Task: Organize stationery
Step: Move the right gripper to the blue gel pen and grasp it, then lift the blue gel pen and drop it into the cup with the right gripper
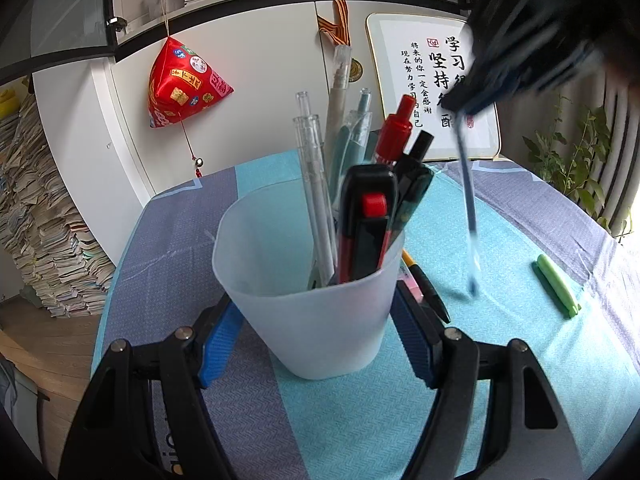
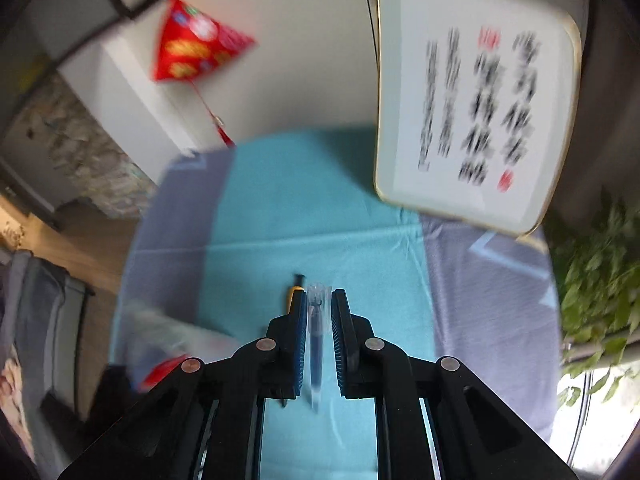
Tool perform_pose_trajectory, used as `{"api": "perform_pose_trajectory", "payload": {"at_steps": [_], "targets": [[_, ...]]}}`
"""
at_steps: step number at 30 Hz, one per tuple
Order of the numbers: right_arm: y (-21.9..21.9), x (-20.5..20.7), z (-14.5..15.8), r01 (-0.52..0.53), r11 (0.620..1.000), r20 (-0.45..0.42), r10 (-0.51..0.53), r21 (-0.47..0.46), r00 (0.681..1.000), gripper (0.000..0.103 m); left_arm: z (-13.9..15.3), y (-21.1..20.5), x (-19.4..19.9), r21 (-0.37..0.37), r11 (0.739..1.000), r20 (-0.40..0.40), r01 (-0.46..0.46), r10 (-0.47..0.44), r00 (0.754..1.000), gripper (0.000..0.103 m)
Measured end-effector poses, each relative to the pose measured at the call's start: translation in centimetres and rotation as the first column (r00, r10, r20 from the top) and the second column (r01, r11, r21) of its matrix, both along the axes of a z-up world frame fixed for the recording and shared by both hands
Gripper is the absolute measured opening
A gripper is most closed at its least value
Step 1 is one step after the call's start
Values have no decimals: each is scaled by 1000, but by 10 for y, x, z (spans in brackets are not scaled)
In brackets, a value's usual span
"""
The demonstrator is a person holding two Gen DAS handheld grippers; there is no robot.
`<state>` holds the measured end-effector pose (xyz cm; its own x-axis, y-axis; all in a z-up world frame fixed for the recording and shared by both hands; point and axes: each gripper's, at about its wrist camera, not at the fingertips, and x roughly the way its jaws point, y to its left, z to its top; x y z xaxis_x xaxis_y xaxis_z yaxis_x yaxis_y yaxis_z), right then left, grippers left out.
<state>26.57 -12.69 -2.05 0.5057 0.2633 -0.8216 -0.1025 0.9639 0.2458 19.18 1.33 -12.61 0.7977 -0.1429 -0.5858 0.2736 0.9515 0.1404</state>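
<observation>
Risk: we carry a clear pen (image 2: 316, 344) in the right gripper (image 2: 318, 304), jaws narrowed on its barrel, though contact is unclear. Hanging tip-down above the cloth, it could slip free or snag the crowded cup (image 1: 308, 300).

Item: translucent white cup, standing on the teal cloth between the left gripper (image 1: 320, 320) pads, jaws wide, grip uncertain. Contents: clear pens, red-capped marker, black-and-red knife. Green pen (image 1: 557, 285) lies apart.
</observation>
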Motion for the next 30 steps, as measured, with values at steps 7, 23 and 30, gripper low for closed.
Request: {"api": "perform_pose_trajectory", "payload": {"at_steps": [7,23,30], "targets": [[1,-49,93,-47,999,252,46,-2,967,13,0,0,0,1,1000,0,0,0,1000,71],[85,-63,132,-276,961,335,269,-26,903,13,0,0,0,1,1000,0,0,0,1000,71],[101,-52,101,-295,953,274,300,-63,914,13,0,0,0,2,1000,1,0,0,1000,71]]}}
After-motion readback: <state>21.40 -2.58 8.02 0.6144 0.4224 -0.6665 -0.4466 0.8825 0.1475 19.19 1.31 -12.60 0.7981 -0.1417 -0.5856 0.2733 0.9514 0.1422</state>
